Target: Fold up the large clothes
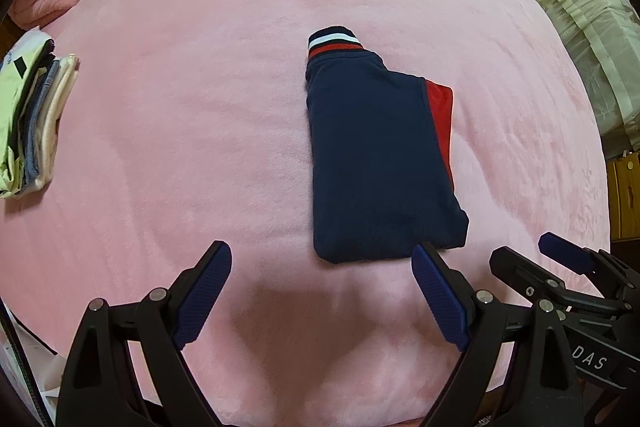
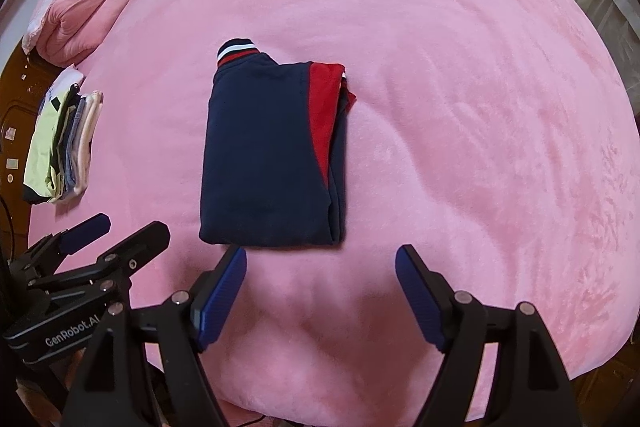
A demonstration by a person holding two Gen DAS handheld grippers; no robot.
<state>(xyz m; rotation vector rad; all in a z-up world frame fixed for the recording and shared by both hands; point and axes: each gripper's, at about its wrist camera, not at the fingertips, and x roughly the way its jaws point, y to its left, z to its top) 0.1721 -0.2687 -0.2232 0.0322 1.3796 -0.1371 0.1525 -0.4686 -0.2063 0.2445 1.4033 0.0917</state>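
A: Where is the garment?

B: The navy garment (image 2: pixel 268 155) lies folded into a neat block near the middle of the pink bed (image 2: pixel 460 75), flat on the cover. A red panel runs down its right side, and a ribbed band striped navy, white and red sticks out at its far end.

A: And the grippers?

B: Both hang over the near edge of the bed, pointing steeply down. The left gripper (image 1: pixel 322 291) has its jaws spread wide with nothing between them, only pink cover. Its right pad sits at the garment's near right corner in the left wrist view; whether it touches the cloth I cannot tell.

A: The right one?

B: The right gripper (image 2: pixel 320 291) is also released, jaws apart and empty, just short of the garment's near edge. Each gripper shows in the other's view, side by side.

A: Anything else on the bed?

B: A stack of folded clothes (image 2: pixel 64 147) at the left edge, well apart from the garment, and a folded pink quilt (image 2: pixel 92 3) beyond it at the far left corner.
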